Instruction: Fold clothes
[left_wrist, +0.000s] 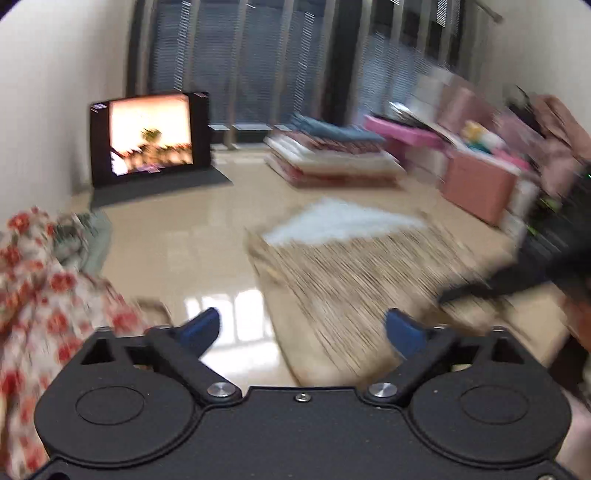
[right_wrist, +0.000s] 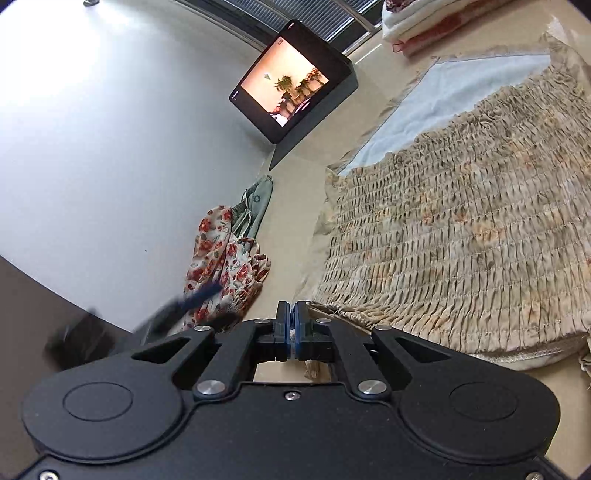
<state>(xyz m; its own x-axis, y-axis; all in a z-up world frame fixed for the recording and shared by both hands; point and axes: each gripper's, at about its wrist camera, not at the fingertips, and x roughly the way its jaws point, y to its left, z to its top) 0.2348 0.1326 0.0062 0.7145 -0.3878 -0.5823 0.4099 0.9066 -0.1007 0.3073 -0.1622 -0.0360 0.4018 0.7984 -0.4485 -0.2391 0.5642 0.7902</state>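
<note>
The right claw (right_wrist: 292, 328) is pinching the near hem of the beige smocked garment (right_wrist: 461, 240) lying spread on the floor (right_wrist: 295, 206); the left claw (left_wrist: 303, 332) is hanging wide, gripping nothing.

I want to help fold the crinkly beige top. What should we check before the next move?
1. Right tool shut on the smocked beige fabric garment edge: ok.
2. Left tool open, nothing between its fingers: ok.
3. Garment lying flat on the shiny beige floor: ok.
4. Red-flowered white cloth pile clear of the garment: ok.
5. Left tool over the garment edge: cannot tell, blurred.
</note>
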